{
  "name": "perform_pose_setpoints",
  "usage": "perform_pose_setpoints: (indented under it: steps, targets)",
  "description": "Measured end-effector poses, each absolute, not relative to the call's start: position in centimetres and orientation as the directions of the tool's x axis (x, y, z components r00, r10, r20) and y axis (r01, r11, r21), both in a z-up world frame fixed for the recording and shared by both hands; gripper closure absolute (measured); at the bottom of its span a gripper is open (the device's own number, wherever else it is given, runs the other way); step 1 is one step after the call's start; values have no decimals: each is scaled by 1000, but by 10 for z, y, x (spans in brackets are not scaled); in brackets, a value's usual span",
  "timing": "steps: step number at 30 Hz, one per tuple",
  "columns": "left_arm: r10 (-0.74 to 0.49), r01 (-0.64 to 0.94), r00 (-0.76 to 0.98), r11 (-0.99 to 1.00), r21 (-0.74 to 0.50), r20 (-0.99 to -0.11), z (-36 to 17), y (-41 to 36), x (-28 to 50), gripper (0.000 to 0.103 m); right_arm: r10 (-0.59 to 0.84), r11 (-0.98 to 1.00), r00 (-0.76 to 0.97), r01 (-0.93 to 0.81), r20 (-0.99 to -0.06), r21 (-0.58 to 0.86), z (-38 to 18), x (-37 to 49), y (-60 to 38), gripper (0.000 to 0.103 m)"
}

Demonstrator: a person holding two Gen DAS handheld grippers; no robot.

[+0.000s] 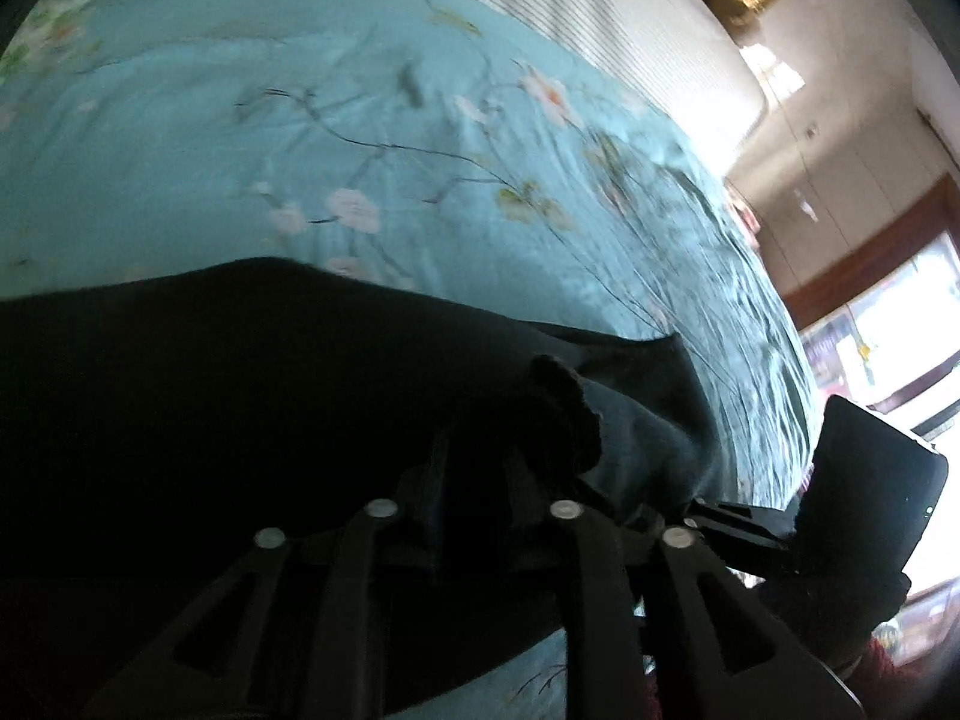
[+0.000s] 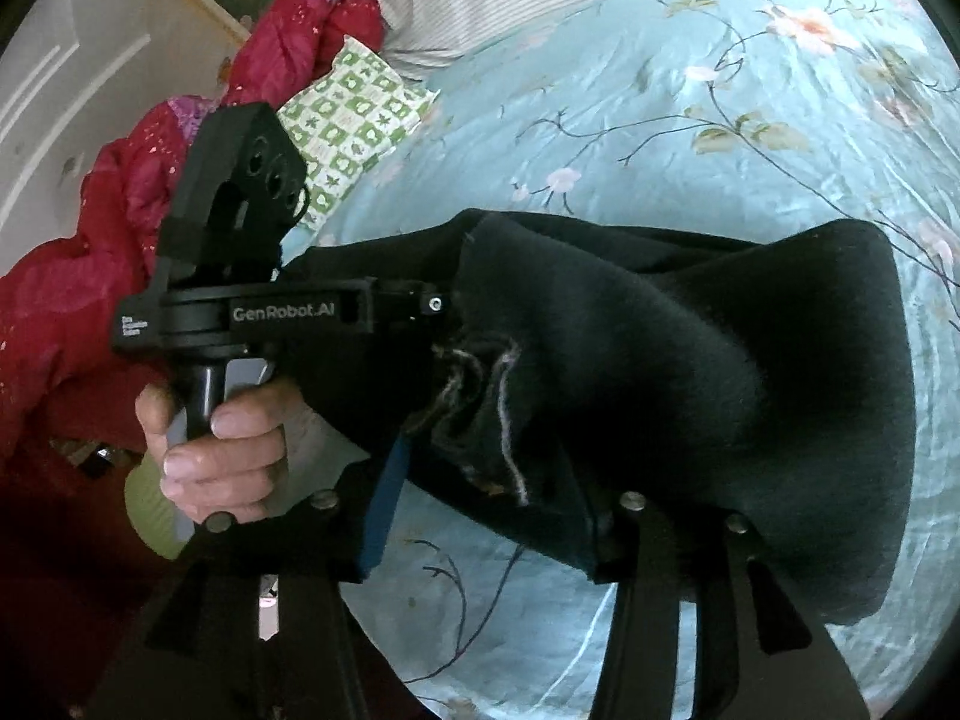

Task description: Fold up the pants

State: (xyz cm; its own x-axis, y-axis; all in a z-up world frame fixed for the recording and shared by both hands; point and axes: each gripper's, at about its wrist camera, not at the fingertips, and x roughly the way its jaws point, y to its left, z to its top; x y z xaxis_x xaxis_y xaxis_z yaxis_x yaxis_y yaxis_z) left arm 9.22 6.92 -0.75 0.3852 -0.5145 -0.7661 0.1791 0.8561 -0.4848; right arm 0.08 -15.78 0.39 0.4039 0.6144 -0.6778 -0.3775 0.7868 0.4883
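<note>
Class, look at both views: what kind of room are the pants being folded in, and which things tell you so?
Most likely a bedroom: a floral blue bedsheet, a green patterned pillow and a red quilt.

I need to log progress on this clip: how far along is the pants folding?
Early to midway. The black pants are gathered up above the floral bedspread, not lying in a flat fold. In hand: the left tongs grip a bunched edge; the right tongs' grip is hidden by fabric. Left: lay down, crease and smooth.
</note>
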Motion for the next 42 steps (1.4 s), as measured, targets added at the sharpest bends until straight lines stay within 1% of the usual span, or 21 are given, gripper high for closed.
perform_pose_setpoints:
  steps: [1,3,10,18,24,26,31,34,37,42]
  targets:
    - [-495,153,407,865,-477,-767,-5,76,88,64,627,776,388,-389,-675,496,6,1,-156,53]
    - [-477,116,437,870,-478,-762,-1,87,81,57,646,759,368,-410,-669,507,11,1,-149,53]
    - [-426,-32,494,862,-506,-758,5,138,56,57,675,727,365,-482,-641,490,35,13,-130,52]
    - [-389,-158,531,827,-539,-753,6,197,19,56,676,717,343,-510,-652,475,43,52,-101,51]
    - [-327,-267,564,797,-542,-758,8,241,-11,56,681,685,284,-573,-675,450,44,83,-58,50]
    - [-316,-298,565,783,-546,-762,8,254,-20,56,686,671,258,-587,-681,453,42,89,-44,46]
    - [-275,-372,568,755,-540,-776,3,284,-39,56,688,628,196,-642,-699,439,39,108,-1,44]
    - [-275,-409,561,728,-550,-781,-5,300,-41,56,674,612,165,-671,-720,419,36,119,23,43]
    - [-261,-436,544,724,-534,-798,-12,309,-37,56,657,590,129,-701,-743,400,31,131,48,43]
    - [-274,-453,526,711,-538,-805,-23,319,-25,56,613,545,75,-762,-787,351,24,144,85,43]
